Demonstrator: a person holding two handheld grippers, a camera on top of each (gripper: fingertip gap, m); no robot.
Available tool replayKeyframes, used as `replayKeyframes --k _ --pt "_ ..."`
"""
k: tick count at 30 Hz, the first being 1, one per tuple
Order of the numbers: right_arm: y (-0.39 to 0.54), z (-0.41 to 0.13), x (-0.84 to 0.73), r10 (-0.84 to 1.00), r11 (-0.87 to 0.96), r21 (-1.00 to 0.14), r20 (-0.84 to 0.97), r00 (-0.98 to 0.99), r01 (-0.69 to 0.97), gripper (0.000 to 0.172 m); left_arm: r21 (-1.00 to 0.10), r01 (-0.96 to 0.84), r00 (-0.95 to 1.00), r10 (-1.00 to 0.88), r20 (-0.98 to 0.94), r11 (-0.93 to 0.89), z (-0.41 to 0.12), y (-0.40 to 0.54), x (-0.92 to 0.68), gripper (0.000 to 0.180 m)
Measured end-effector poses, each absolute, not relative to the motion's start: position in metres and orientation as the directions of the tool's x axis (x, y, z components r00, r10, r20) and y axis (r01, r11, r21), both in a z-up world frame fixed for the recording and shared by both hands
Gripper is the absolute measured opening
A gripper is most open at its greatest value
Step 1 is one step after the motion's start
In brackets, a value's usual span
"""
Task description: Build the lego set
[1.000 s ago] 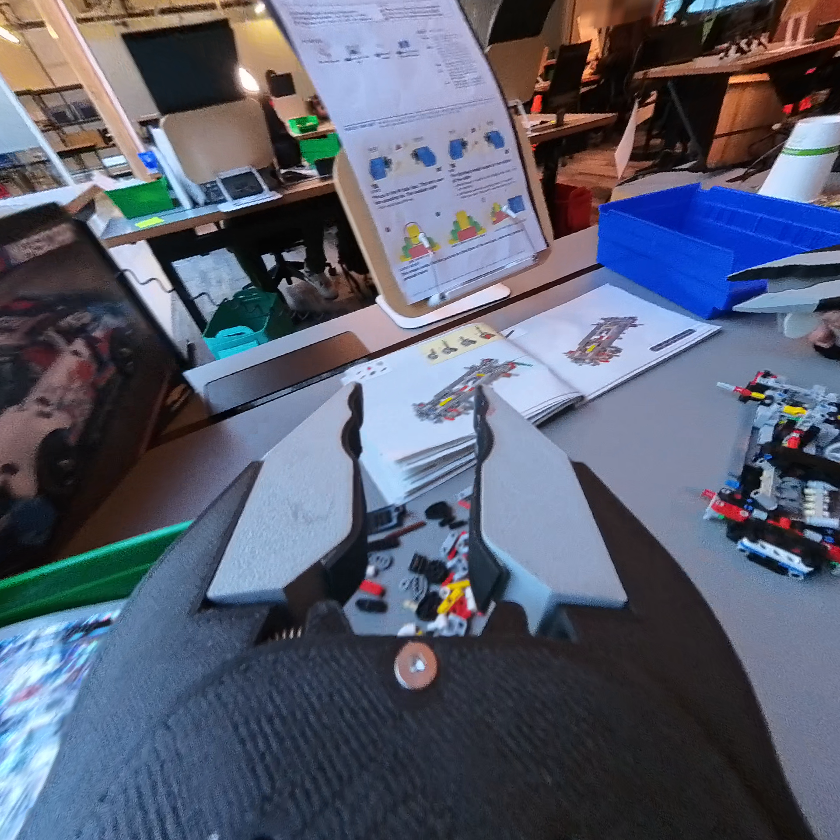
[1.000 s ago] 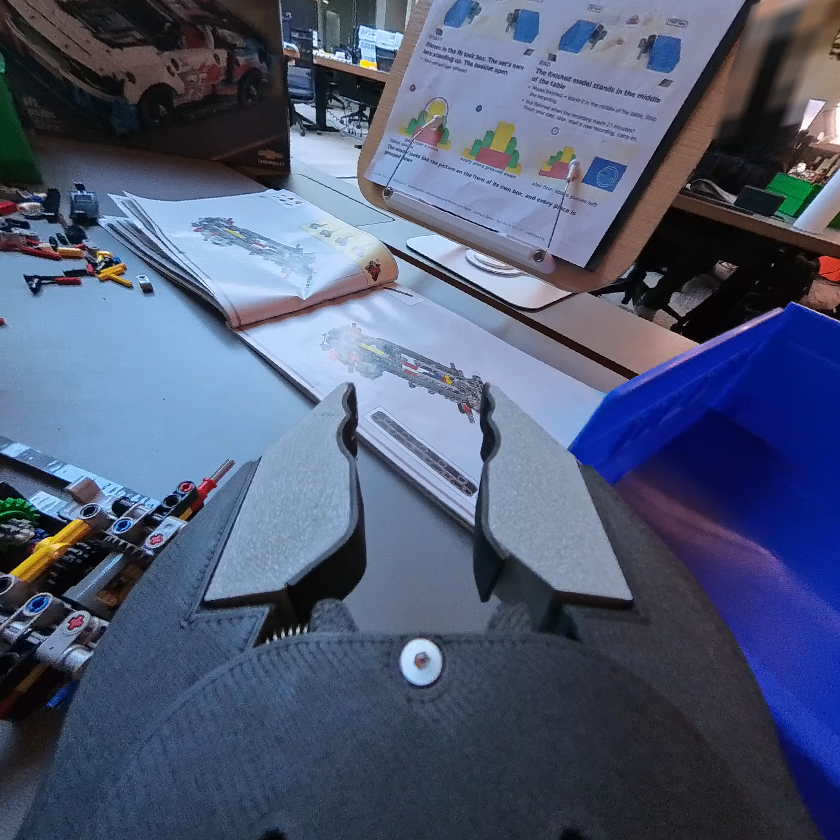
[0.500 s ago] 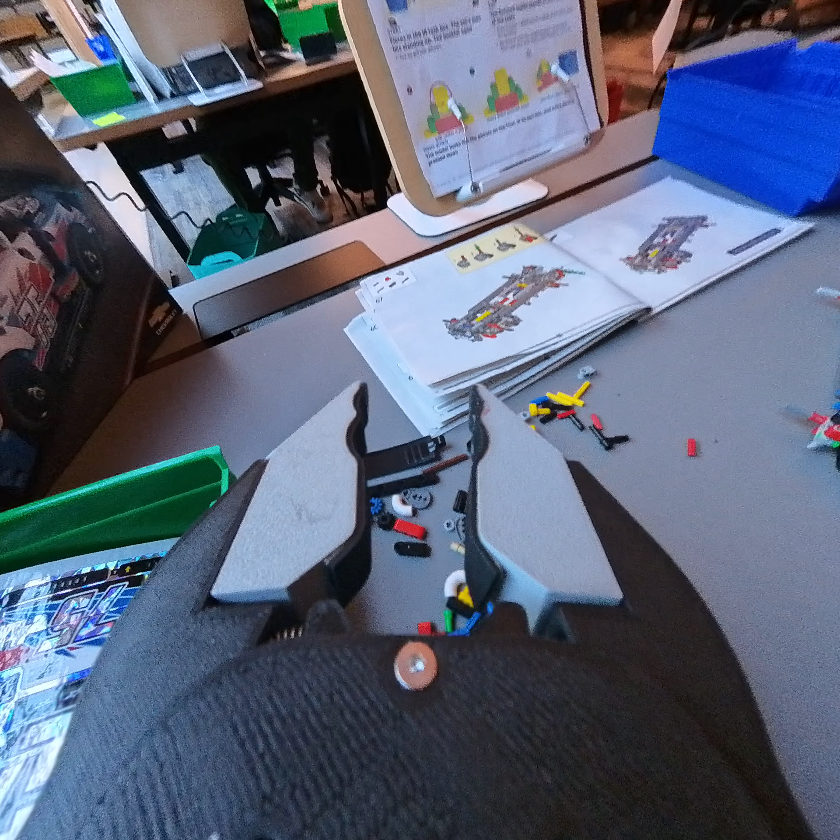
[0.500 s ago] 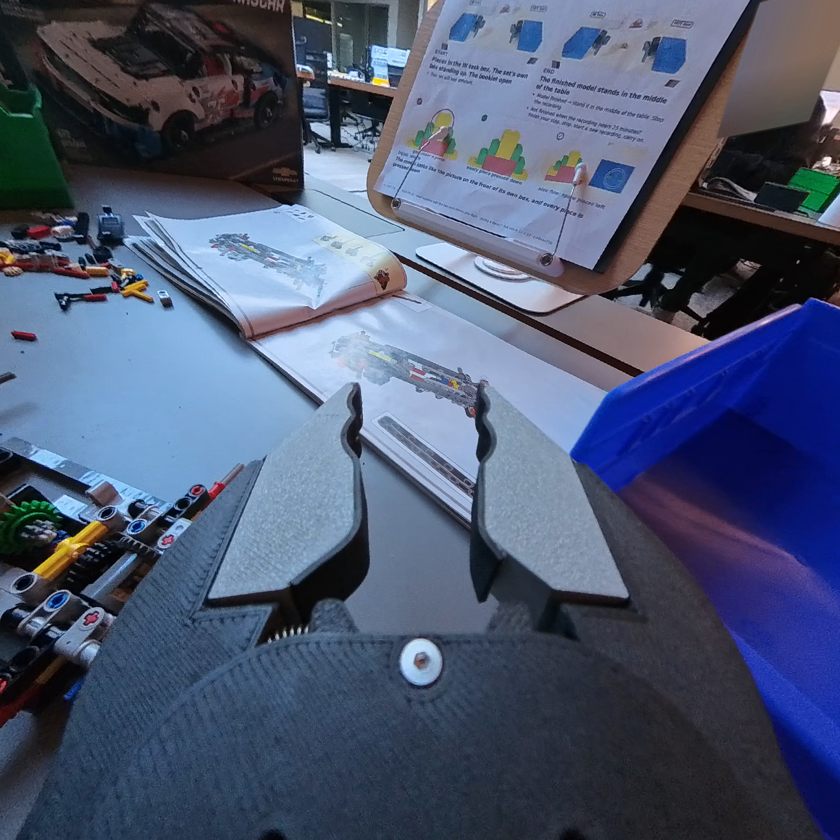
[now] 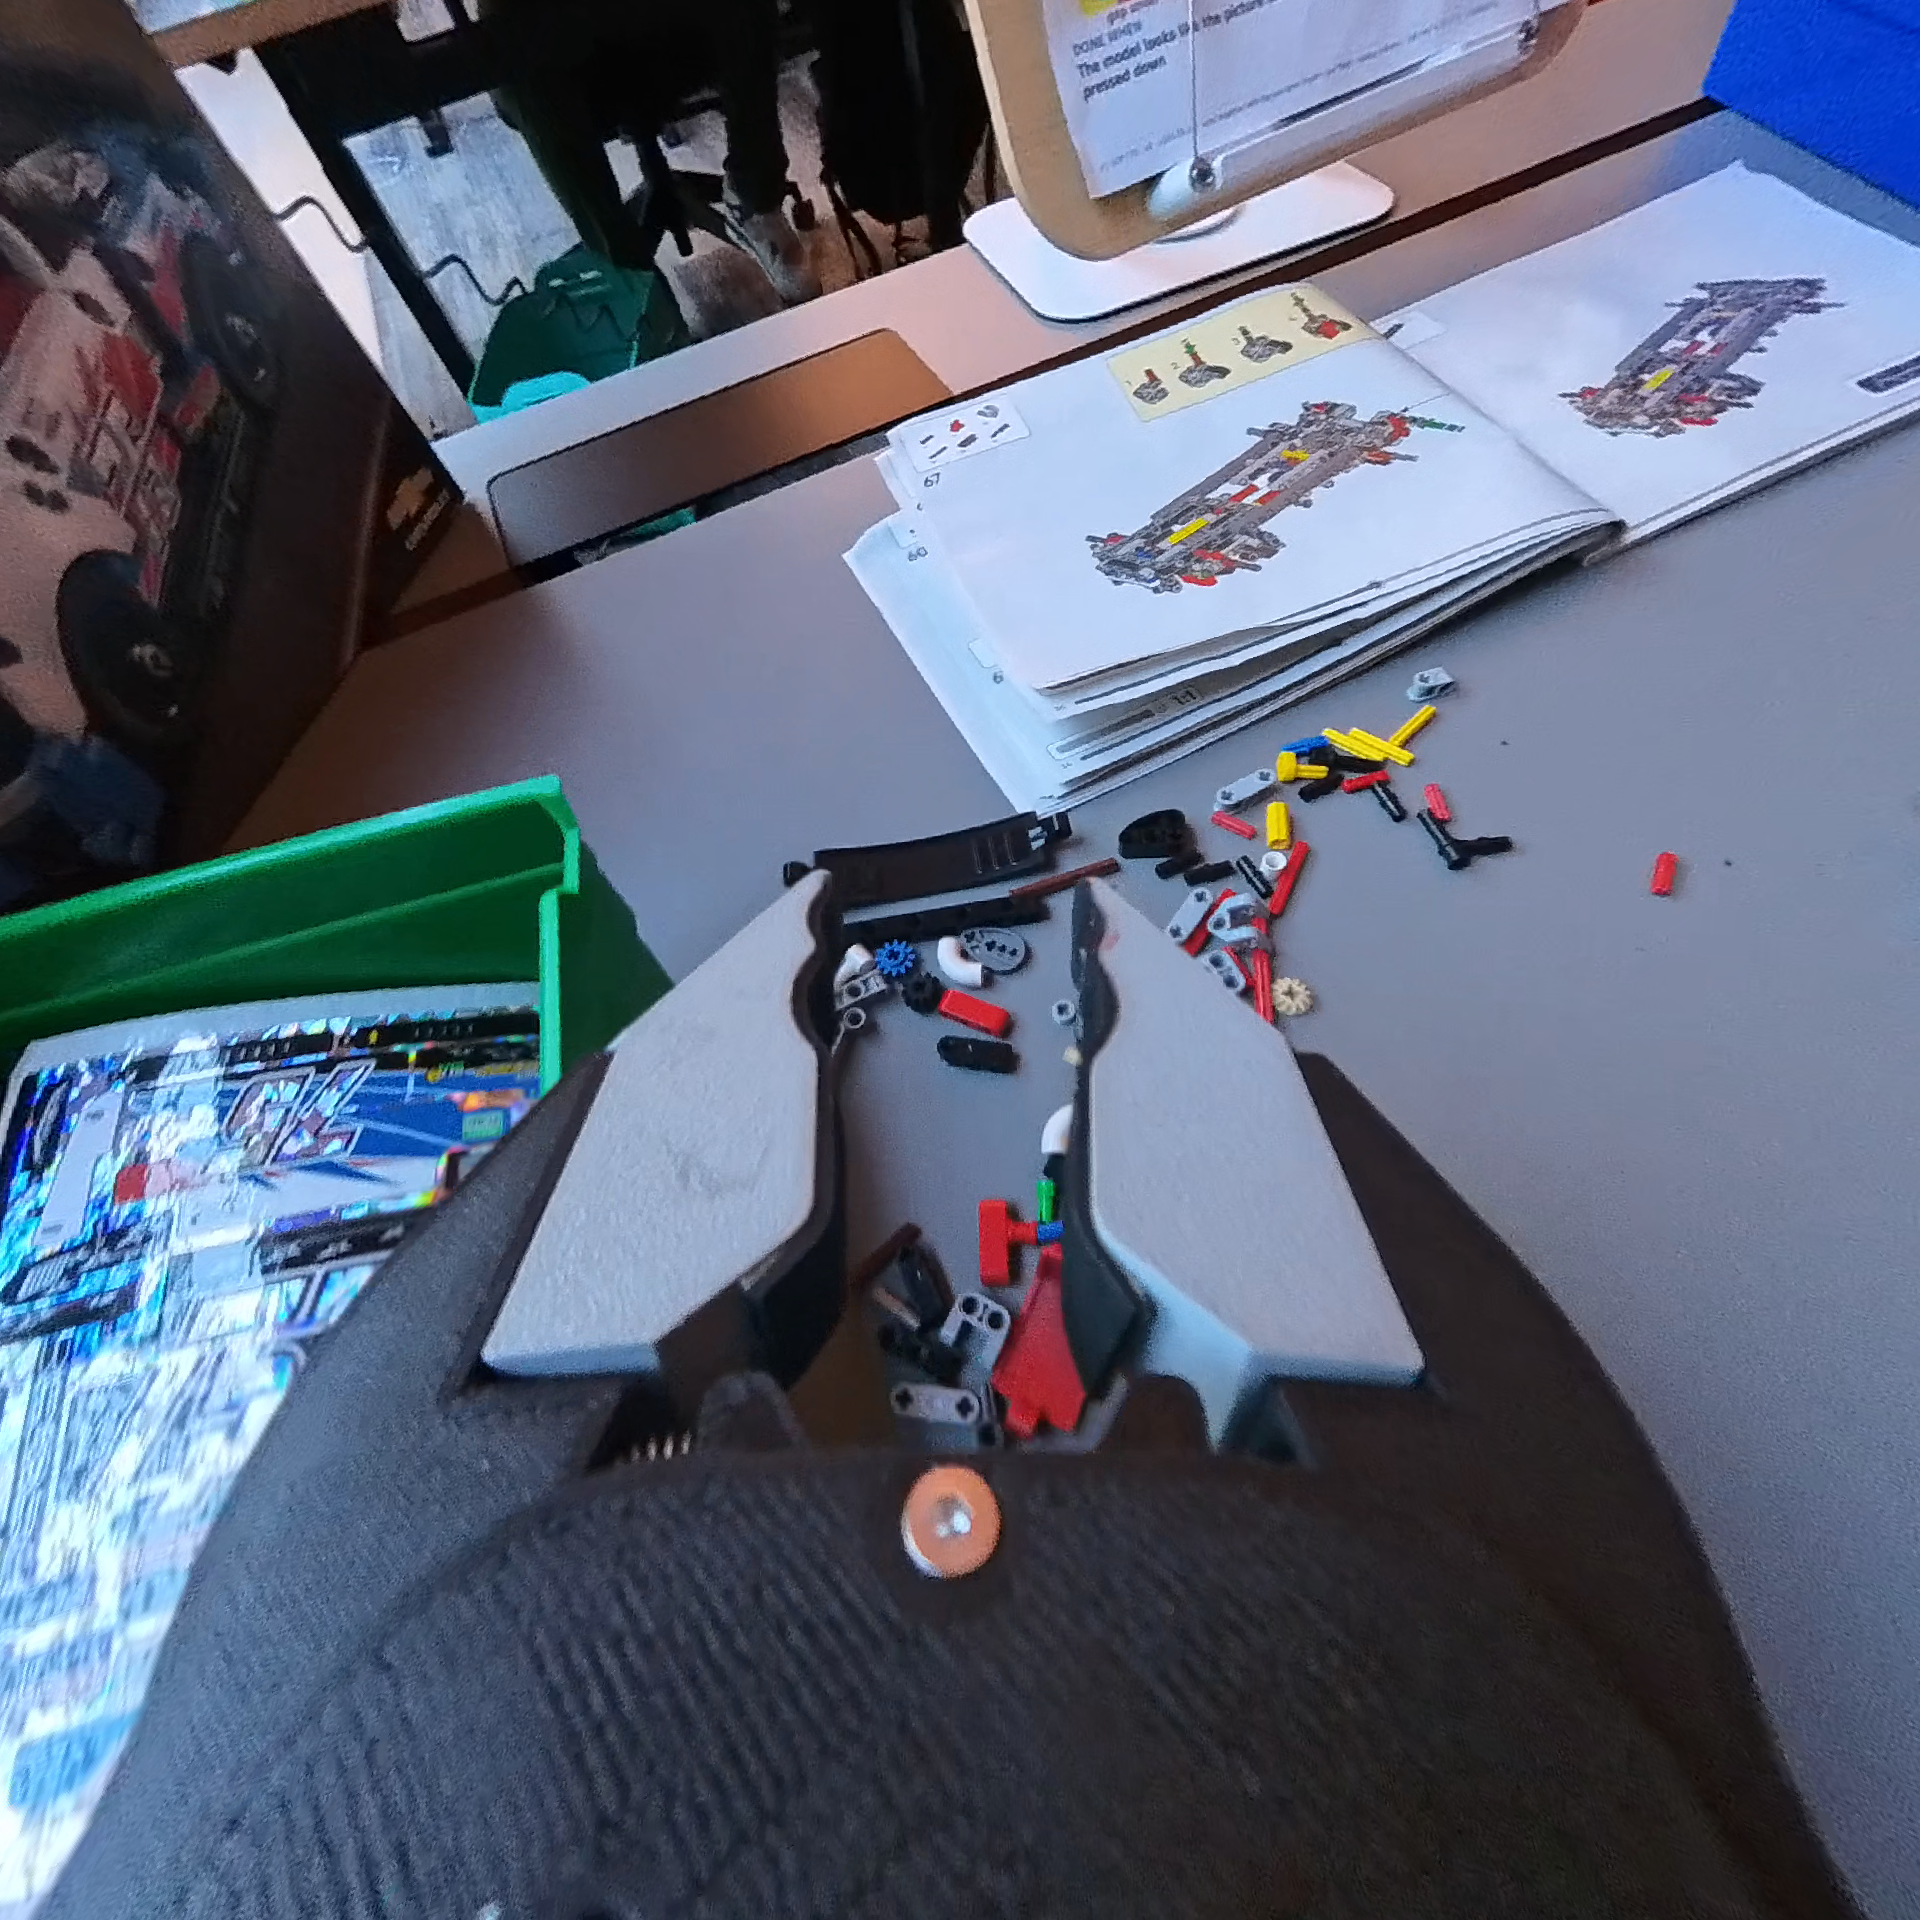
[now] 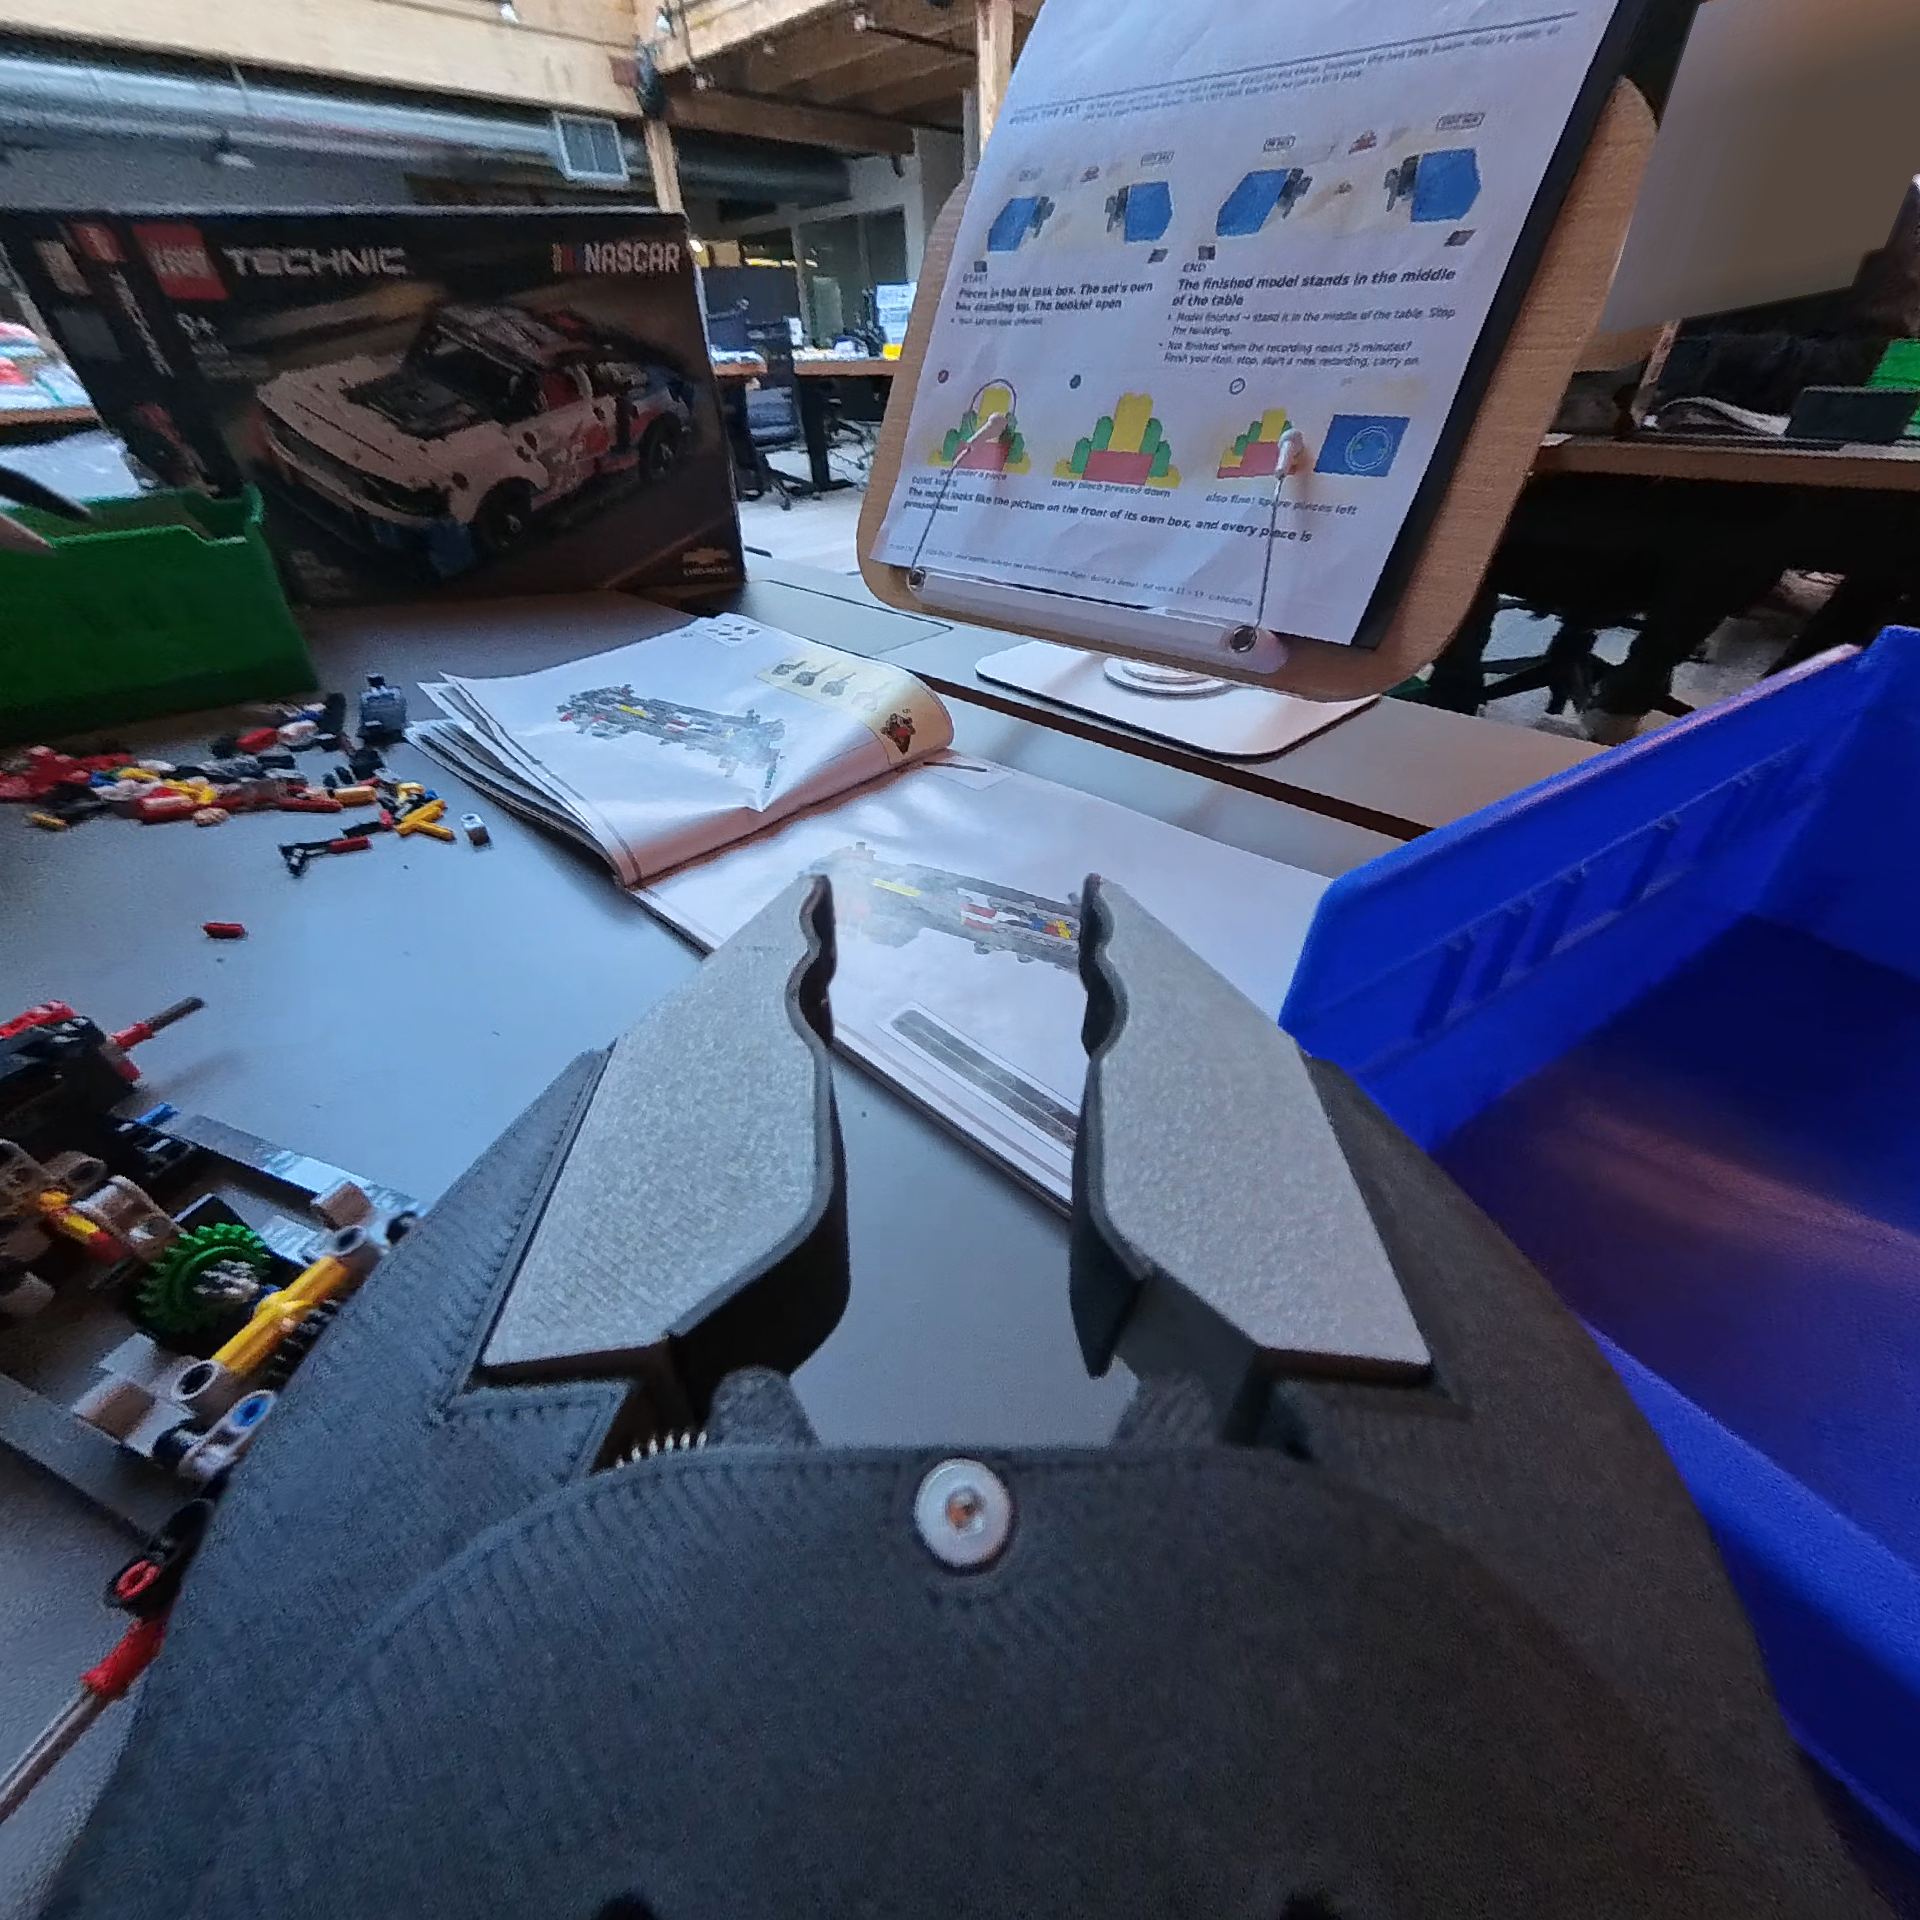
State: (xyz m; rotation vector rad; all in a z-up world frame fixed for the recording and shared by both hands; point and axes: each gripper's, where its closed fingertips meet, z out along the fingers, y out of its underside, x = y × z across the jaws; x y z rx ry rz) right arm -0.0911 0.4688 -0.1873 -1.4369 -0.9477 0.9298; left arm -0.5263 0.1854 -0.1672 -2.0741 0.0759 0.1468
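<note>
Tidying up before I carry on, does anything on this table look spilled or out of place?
Small building pieces lie scattered loose over the grey table beside the open booklet, not in the green bin. One red pin lies apart. Both grippers hold nothing.

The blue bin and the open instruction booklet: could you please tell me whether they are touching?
Cannot tell. In the right wrist view the blue bin overlaps the booklet's right page edge, so any gap is hidden; the left wrist view crops their meeting.

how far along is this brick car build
Done: a partly built chassis sits on the grey table, well short of a car. In hand: nothing; the left gripper hangs open over loose pieces, the right gripper open above the open booklet. Left: many pieces unattached.
</note>
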Motion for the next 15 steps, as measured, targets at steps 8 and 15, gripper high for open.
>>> replayKeyframes --k 8,15 --pt "0.463 -0.181 -0.093 0.939 -0.118 -0.993 -0.116 0.323 -0.014 0.047 -0.85 -0.06 0.992 0.06 -0.106 -0.523 -0.184 0.167 -0.511 0.039" --pt "0.462 -0.181 -0.092 0.936 -0.119 -0.993 -0.115 0.333 -0.009 0.048 -0.841 -0.057 0.998 -0.017 -0.056 -0.539 -0.196 0.178 -0.48 0.038"
